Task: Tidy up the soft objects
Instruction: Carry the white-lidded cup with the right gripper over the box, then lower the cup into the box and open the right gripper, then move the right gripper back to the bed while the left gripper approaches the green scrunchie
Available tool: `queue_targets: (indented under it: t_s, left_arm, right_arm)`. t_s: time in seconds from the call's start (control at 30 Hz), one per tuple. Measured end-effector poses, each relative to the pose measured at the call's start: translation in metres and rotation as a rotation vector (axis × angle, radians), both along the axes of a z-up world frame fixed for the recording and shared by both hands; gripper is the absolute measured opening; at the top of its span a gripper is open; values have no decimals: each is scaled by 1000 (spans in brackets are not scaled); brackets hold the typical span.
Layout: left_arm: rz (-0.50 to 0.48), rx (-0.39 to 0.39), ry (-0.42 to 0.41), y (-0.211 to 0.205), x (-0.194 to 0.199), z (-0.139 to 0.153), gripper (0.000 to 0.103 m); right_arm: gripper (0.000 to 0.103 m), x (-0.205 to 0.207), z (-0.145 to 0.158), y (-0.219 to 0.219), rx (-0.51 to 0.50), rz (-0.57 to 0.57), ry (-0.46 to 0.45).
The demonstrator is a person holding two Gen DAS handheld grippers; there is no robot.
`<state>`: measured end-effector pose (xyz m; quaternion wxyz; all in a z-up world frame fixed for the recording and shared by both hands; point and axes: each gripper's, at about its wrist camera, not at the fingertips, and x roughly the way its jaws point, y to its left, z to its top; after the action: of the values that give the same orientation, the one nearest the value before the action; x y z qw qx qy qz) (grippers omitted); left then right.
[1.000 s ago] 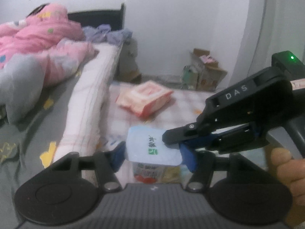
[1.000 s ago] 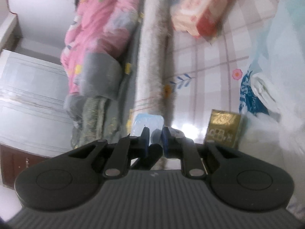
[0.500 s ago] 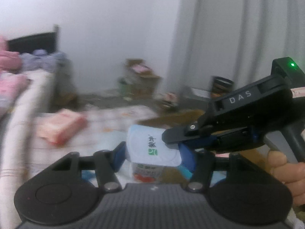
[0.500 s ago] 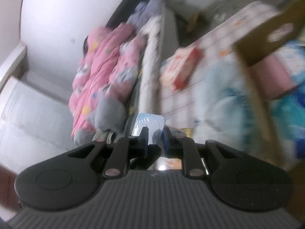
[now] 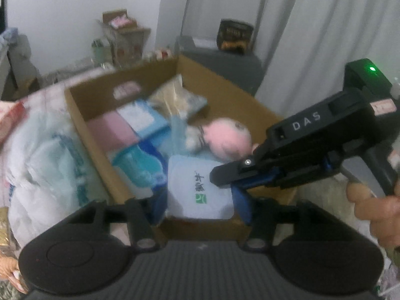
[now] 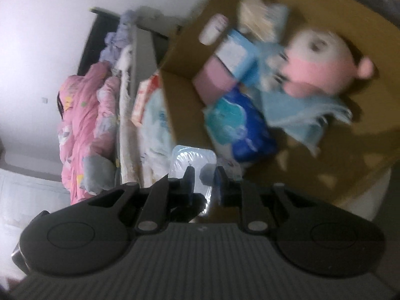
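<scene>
One pack, soft, light, slippery film: clamped across its width by left gripper, right gripper pinching its edge; box ahead.

Behind the scene we see a white wall and pale curtains. Against the wall stands a small open carton with pink contents, among blurred clutter on the floor. We see a grey cabinet beside the curtains, with a dark printed box on top. In the right wrist view we make out a dark headboard against the wall.
</scene>
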<state>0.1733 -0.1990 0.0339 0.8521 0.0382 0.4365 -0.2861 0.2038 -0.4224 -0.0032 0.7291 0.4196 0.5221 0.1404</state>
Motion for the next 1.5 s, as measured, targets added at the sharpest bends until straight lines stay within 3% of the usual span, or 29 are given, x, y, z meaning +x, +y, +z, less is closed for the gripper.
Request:
queue_targets:
  t_s: [0.1,0.33,0.6,0.77,0.87,1.0,1.1,1.5]
  left_arm:
    - [-6,24,26,-6,1,-9,57]
    - [-45,41,14,-16,-2,-11,57]
    - [-12,29,-81,12,-12,12,60]
    - [46,17,-146,49,-19,29,67]
    - [96,23,-173,73,-25,34,67]
    - [179,44,-188,107,-34,32,67]
    - [247,43,-171,132,-40,28,67]
    - [424,10,-125,203,-62,12,67]
  right_arm:
    - [18,8,-23,-5,39,24,70]
    - [20,33,-42,11,-11,132,140]
    - [26,43,-38,5,-137,135,119]
    - [30,41,-27,4,-287,132,60]
    - [30,44,-30,3,-340,139,76]
    - [31,49,-49,6,-332,191,141]
    - [36,53,-61,8,-255,221,175]
    - [36,48,-70,29,-155,256,184]
